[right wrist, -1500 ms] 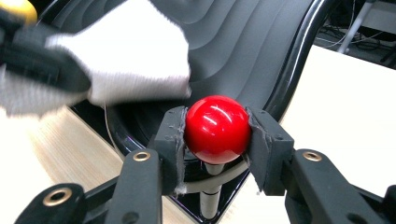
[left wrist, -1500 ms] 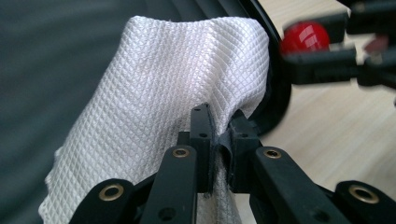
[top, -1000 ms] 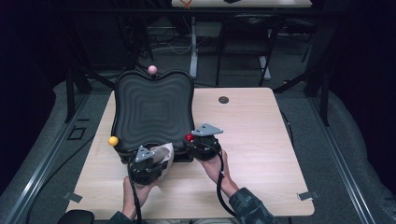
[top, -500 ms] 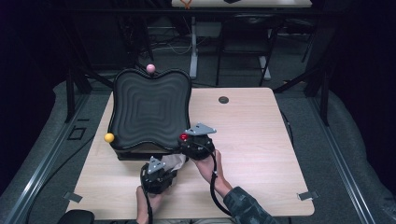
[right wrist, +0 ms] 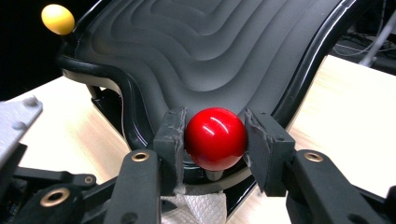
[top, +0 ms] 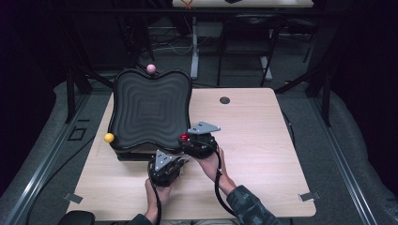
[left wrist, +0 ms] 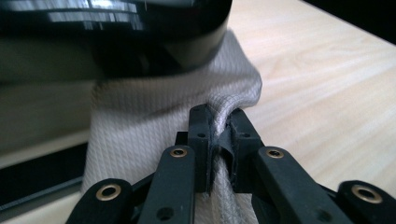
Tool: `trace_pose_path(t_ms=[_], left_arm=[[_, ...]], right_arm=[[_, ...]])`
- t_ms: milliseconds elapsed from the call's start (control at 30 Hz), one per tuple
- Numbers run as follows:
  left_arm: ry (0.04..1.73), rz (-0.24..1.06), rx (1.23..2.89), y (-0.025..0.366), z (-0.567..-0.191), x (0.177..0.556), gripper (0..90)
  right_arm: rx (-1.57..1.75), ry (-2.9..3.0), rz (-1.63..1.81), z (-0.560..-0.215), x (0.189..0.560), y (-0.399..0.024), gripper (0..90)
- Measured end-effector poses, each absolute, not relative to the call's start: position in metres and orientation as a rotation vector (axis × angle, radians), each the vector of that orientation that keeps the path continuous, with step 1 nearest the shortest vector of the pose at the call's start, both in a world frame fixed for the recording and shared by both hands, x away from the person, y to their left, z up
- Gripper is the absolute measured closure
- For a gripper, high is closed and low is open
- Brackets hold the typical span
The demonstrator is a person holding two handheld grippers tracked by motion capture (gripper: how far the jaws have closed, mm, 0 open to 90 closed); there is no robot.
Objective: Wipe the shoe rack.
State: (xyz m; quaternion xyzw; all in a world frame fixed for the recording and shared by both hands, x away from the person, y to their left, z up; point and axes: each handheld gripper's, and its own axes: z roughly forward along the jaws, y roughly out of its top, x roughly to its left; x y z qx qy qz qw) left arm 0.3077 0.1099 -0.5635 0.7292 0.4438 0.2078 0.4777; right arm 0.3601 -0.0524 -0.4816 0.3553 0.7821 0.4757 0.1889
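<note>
Black wavy tray [top: 150, 110] tilted at table's [top: 263, 140] left. Right gripper [right wrist: 215, 140] clamps its red knob [right wrist: 215, 138]; left gripper [left wrist: 218, 140] pinches white cloth [left wrist: 140, 121] beneath the rim. Risk: knob slipping, tray dropping onto cloth.

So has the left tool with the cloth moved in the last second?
Yes. The left tool, shut on the white cloth, has drawn back from the black tray toward the table's near edge.
</note>
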Motion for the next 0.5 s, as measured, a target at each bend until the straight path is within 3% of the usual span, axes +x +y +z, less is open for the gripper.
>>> trace_pose_path(t_ms=[500], left_arm=[[1.082,0.563,1.742,0.095,-0.573,0.315,81.9]], right_arm=[[0.985,2.200,1.343,-0.483,0.360,-0.053,59.7]])
